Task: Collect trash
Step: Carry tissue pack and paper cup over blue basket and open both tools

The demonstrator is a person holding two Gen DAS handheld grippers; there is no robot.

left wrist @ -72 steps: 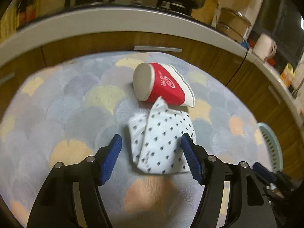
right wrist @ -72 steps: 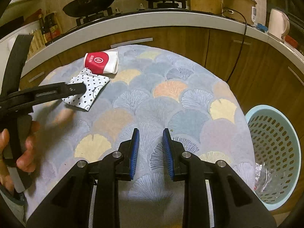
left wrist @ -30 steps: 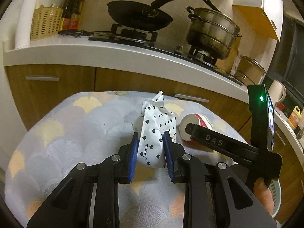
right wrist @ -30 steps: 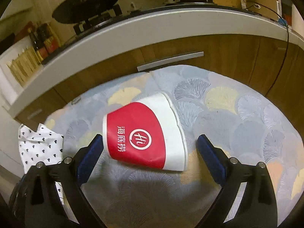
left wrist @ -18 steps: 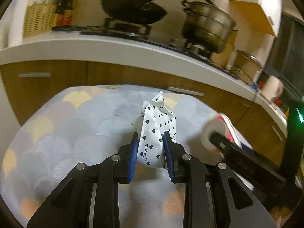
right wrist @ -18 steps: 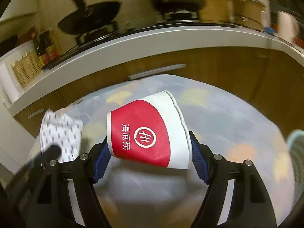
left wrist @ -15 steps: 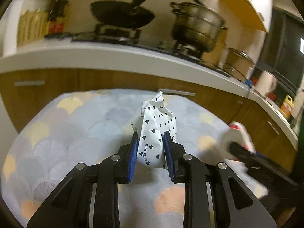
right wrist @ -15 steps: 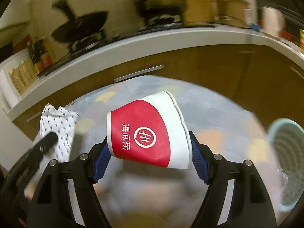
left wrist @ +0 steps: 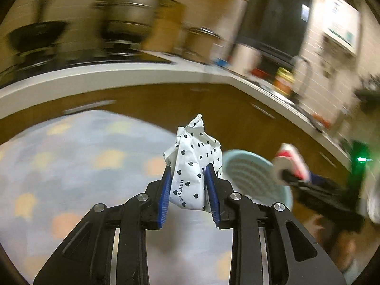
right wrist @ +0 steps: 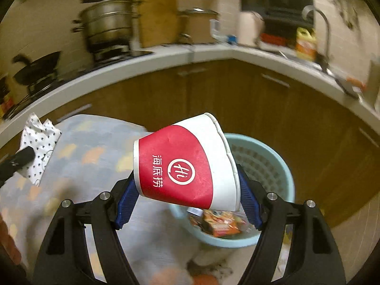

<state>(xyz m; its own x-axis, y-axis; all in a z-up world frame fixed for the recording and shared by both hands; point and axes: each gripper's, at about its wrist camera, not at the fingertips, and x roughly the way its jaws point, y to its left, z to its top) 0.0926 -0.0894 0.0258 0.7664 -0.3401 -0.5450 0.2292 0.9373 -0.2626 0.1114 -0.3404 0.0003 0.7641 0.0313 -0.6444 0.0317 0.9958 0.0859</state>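
My left gripper (left wrist: pixel 189 191) is shut on a white packet with black hearts (left wrist: pixel 193 166), held above the patterned rug (left wrist: pixel 83 166). The packet also shows at the left of the right wrist view (right wrist: pixel 38 147). My right gripper (right wrist: pixel 187 199) is shut on a red and white paper cup (right wrist: pixel 182 161), held on its side above the near rim of a light blue mesh basket (right wrist: pixel 268 163). The basket holds some wrappers (right wrist: pixel 218 220). In the left wrist view the basket (left wrist: pixel 251 178) lies just right of the packet, and the cup (left wrist: pixel 291 163) hangs beyond it.
Wooden cabinets (right wrist: pixel 273 109) under a white counter (right wrist: pixel 166 59) curve around behind the rug and basket. A pot (right wrist: pixel 106 28), a pan (right wrist: pixel 38 71) and a faucet (right wrist: pixel 320 23) stand on the counter. The rug (right wrist: pixel 90 156) spreads to the left of the basket.
Both grippers have swung right from over the rug toward the basket, each carrying its item. The cup now hangs over the basket's near rim, and the basket has come into the left wrist view.
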